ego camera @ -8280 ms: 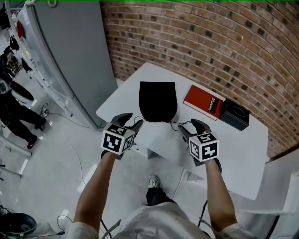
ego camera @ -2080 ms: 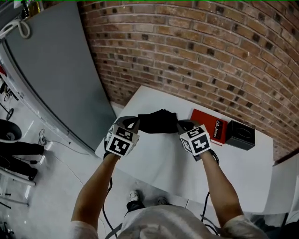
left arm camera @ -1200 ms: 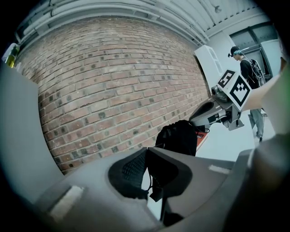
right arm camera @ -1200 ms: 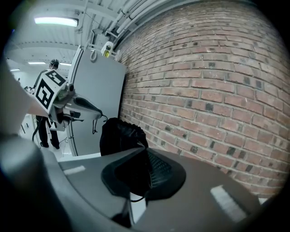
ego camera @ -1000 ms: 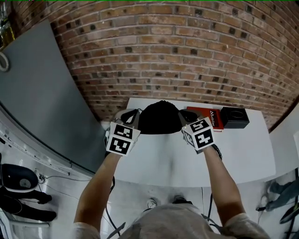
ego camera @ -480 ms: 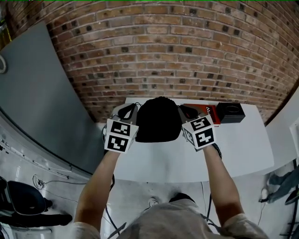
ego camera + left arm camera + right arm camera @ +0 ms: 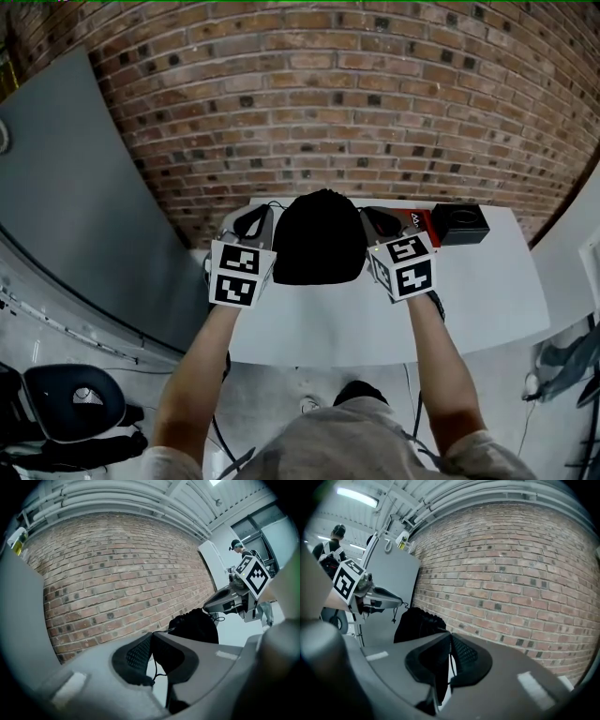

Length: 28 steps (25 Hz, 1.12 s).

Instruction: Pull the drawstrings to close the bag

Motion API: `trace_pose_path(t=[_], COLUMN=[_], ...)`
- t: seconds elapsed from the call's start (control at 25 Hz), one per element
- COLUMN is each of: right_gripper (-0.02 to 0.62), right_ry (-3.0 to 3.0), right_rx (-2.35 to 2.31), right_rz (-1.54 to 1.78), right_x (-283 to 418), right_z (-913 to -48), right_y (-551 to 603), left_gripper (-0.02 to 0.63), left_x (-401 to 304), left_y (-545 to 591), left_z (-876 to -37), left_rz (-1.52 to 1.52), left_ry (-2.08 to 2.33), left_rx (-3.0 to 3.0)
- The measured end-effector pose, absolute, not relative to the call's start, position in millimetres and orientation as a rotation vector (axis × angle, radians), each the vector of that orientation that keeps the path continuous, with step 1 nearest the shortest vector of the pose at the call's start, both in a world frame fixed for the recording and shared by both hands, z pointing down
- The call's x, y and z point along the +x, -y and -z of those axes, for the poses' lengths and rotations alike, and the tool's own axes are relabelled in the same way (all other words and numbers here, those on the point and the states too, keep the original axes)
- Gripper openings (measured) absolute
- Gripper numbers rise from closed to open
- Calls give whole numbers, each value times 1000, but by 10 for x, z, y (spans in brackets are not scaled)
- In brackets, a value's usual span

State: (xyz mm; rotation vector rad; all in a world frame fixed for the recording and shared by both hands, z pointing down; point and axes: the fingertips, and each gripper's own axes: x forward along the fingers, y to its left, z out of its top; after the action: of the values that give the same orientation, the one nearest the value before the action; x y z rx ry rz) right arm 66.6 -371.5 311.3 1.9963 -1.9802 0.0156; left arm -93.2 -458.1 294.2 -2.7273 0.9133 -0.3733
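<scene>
1. My left hand-held gripper (image 7: 151, 641) has its jaws pinched together on a thin black drawstring (image 7: 154, 666), which runs down between the pads.
2. My right hand-held gripper (image 7: 450, 649) is clamped the same way on the other drawstring (image 7: 448, 665).
3. The black bag (image 7: 319, 239) sits between the two grippers, its left side just beside the left one (image 7: 257, 216) and its right side just beside the right one (image 7: 375, 218).
4. From the right gripper view, the bag's mouth (image 7: 427, 617) is gathered into tight ruffles.
5. The bag is over the far part of the white desk (image 7: 487, 291); I cannot tell whether its bottom touches the top.
6. A red book (image 7: 422, 222) and a black box (image 7: 459, 223) lie on the desk to the right of the bag, side by side.
7. A brick wall (image 7: 328, 112) stands behind the desk, with a grey panel (image 7: 66, 187) on the left.
</scene>
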Motion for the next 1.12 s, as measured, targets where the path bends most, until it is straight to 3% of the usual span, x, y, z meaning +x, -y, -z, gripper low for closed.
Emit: trace_pose_path(t=[1.12], right_gripper=[5], right_ry=[1898], right_rx=[2325], right_rz=[-130], right_x=[1299], right_z=[-2885], right_y=[3467], left_gripper=[8], left_x=[-1573], left_y=[5019], left_z=[-2927], left_rz=[220], left_ry=[-1240], left_rx=[-2817])
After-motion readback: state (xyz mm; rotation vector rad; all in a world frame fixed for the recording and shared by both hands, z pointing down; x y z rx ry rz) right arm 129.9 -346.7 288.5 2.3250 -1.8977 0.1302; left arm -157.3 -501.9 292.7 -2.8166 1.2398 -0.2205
